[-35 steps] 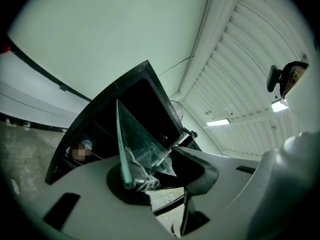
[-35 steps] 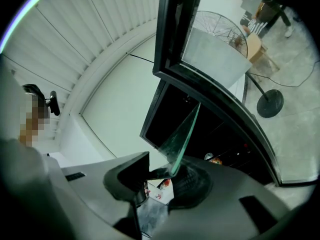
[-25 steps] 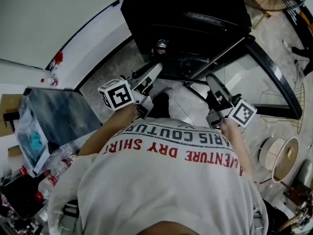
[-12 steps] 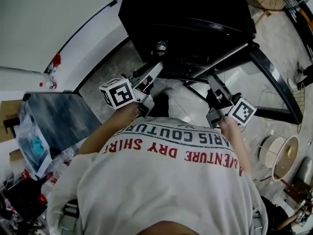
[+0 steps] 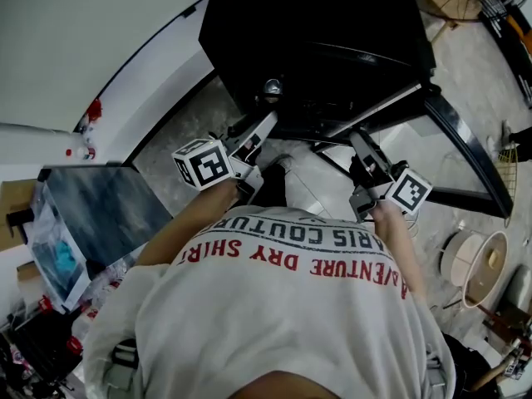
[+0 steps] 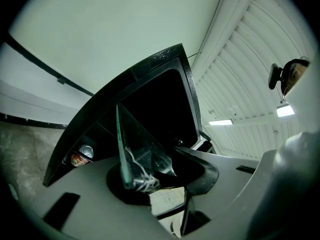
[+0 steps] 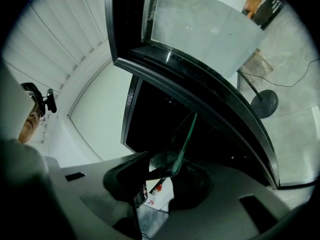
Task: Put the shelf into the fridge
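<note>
A clear glass shelf (image 5: 309, 166) with a green edge hangs between my two grippers in front of the open black fridge (image 5: 316, 23). My left gripper (image 5: 264, 128) is shut on the shelf's left edge and my right gripper (image 5: 360, 144) on its right edge. In the left gripper view the shelf (image 6: 123, 144) stands edge-on, its corner pinched at the left gripper (image 6: 149, 178), with the dark fridge opening (image 6: 160, 104) just beyond. In the right gripper view the shelf's edge (image 7: 187, 136) rises from the right gripper (image 7: 162, 171) toward the fridge interior (image 7: 155, 119).
The fridge's glass door (image 5: 445, 135) stands swung open on the right. A drink can (image 6: 80, 156) sits low inside the fridge at the left. A grey box (image 5: 100, 202) and bottles lie on the floor to the left, and round trays (image 5: 478, 264) to the right.
Both grippers have carried the shelf a little closer to the fridge opening and slightly lower. The grip on both edges is unchanged.
</note>
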Tool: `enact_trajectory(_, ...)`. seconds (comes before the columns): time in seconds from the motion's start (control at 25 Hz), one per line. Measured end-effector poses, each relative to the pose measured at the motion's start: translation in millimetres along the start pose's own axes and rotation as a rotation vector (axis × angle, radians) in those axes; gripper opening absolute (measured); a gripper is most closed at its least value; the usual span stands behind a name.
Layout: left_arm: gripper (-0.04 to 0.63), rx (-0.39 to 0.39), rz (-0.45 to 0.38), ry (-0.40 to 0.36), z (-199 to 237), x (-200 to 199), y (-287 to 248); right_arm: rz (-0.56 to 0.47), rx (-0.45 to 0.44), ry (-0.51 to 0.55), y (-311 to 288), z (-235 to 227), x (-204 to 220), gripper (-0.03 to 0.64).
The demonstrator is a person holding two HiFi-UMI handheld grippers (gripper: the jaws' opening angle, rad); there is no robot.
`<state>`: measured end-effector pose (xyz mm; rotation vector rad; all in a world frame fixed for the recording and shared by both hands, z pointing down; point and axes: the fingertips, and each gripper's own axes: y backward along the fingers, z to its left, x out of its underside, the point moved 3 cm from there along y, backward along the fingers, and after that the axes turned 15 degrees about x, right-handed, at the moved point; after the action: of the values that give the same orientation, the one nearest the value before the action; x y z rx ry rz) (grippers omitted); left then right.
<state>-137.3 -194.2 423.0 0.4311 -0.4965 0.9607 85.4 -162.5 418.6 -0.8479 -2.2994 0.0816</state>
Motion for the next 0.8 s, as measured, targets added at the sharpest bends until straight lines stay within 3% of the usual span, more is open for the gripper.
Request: enact_trajectory(0.8,0.150,0.048,0.022,-0.024,21,-5,-10,0.000,0.031,0.017,-21,-15,-4,0.120)
